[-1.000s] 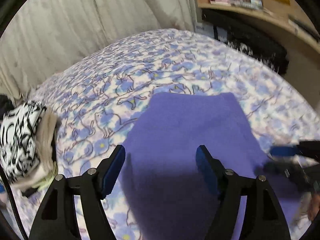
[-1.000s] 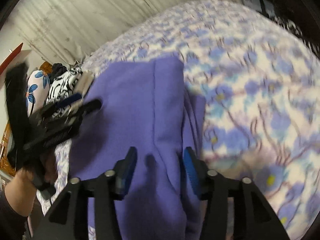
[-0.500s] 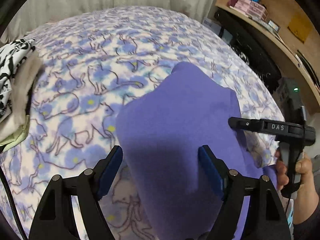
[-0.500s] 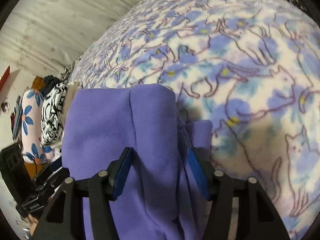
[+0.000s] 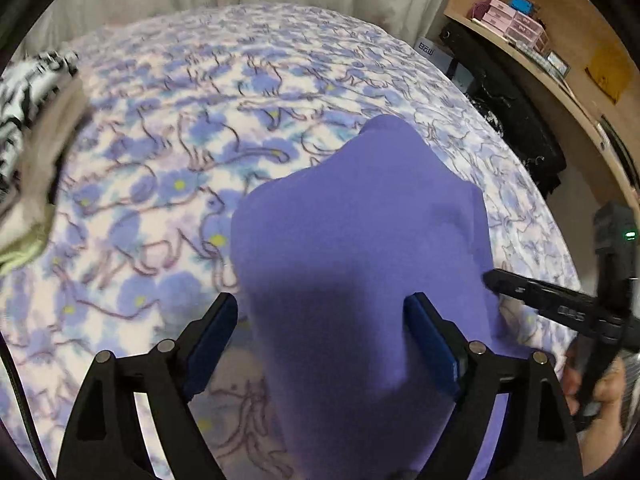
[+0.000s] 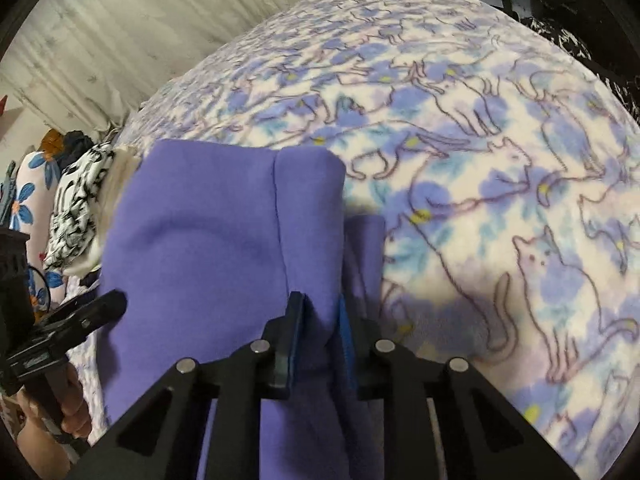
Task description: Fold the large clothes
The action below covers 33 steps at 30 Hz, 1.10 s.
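Note:
A folded purple fleece garment [image 5: 360, 240] lies on the cat-print blanket; it also shows in the right wrist view [image 6: 208, 248]. My left gripper [image 5: 320, 336] is open, its blue pads [image 5: 430, 344] standing wide on either side of the garment's near end. My right gripper [image 6: 318, 320] is shut on the garment's right folded edge, with cloth pinched between the pads. The right gripper also shows in the left wrist view [image 5: 560, 308] at the garment's right edge. The left gripper shows at the left of the right wrist view [image 6: 60, 332].
The blue-and-white cat-print blanket [image 5: 200, 120] covers the bed. A black-and-white patterned cloth pile [image 5: 28, 120] lies at the left; it also shows in the right wrist view [image 6: 76, 204]. A wooden shelf [image 5: 540, 32] with boxes and a dark object stand beyond the bed's right edge. Curtains hang behind.
My right gripper has closed onto the garment's folded right edge. My left gripper has moved nearer over the garment's near end and stays open.

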Each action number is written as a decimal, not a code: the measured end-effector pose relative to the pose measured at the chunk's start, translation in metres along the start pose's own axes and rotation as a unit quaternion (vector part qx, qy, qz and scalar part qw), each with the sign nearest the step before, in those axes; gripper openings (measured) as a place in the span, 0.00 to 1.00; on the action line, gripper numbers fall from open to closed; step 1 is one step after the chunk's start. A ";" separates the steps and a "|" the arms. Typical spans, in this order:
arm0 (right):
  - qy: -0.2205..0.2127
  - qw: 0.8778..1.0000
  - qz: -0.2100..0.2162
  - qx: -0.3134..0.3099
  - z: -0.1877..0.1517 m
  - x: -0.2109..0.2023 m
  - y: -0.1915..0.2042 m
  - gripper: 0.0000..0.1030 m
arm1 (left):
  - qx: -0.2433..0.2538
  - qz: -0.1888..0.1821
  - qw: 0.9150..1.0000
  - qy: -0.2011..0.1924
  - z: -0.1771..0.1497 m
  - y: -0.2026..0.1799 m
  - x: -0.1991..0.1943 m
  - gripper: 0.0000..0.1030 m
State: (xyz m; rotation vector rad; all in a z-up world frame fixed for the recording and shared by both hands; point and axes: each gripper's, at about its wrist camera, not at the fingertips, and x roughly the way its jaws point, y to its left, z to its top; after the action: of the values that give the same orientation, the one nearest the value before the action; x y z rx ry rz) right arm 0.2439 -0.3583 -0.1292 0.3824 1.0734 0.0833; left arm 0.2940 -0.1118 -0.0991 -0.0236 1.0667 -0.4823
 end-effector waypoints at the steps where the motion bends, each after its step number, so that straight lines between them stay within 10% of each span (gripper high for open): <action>1: -0.006 1.000 -0.002 -0.010 -0.006 -0.008 0.004 0.19 | 0.003 0.001 1.000 0.000 -0.003 -0.001 -0.005 0.83; 14: -0.013 0.995 -0.048 -0.092 -0.103 -0.049 0.010 0.19 | 0.019 -0.022 1.000 0.002 -0.080 -0.019 -0.042 0.83; 31: -0.029 0.994 -0.067 -0.078 -0.126 -0.034 0.005 0.22 | -0.005 -0.004 1.000 -0.017 -0.095 -0.020 -0.040 0.90; 33: -0.024 0.994 -0.084 -0.063 -0.125 -0.034 0.002 0.43 | -0.003 0.010 1.000 -0.021 -0.095 -0.022 -0.044 0.90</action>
State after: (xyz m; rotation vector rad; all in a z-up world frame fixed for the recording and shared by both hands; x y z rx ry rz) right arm 0.1195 -0.3318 -0.1522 0.1795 1.0421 -0.0075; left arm 0.1885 -0.0943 -0.1038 -0.0287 1.0271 -0.4589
